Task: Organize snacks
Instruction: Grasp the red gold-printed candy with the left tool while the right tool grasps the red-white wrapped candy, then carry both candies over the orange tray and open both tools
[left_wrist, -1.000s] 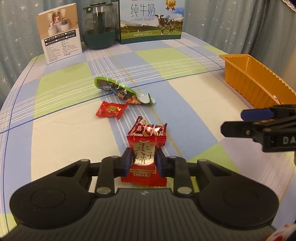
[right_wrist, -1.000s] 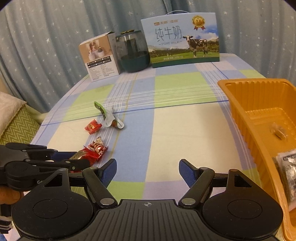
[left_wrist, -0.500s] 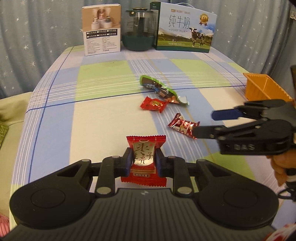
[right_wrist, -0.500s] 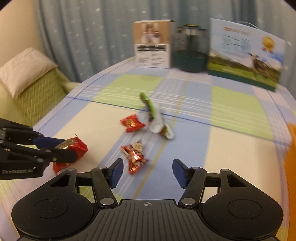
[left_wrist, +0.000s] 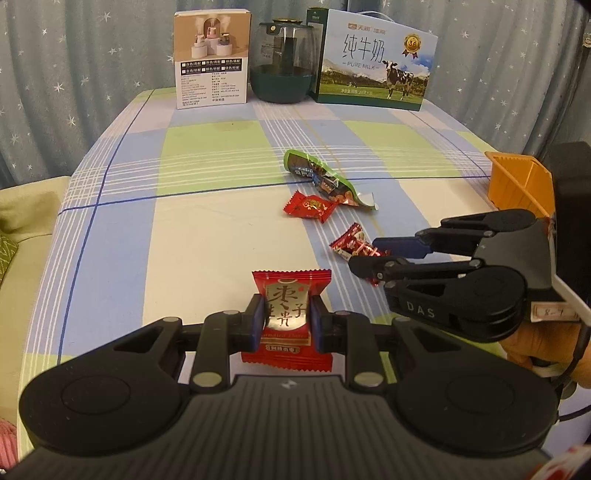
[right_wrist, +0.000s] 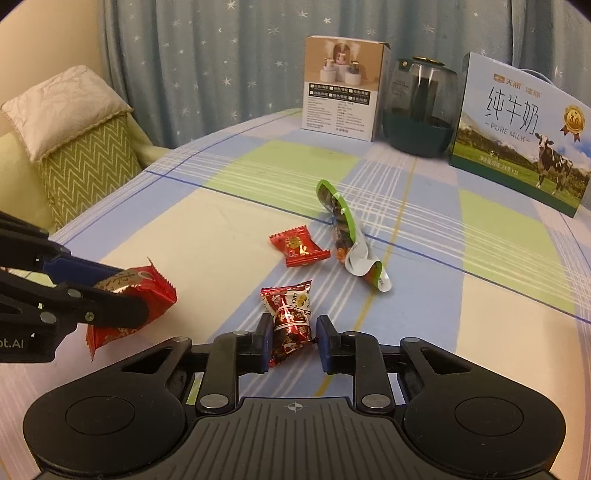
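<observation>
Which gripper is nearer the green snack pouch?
Right. The right gripper, fingers around a twisted red candy, sits just short of the green snack pouch; the left gripper is farther off to its left.

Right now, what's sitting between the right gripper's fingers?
A red twist-wrapped candy lies on the tablecloth between the right gripper's open fingers, shown in the right wrist view.

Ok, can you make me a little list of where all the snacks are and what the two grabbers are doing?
left gripper: shut on the red date candy, held off the table
right gripper: fingers either side of the twisted red candy, not yet squeezing
small red candy: lying on the tablecloth
green snack packet: lying beside it
orange tray: at the table's right edge
</observation>
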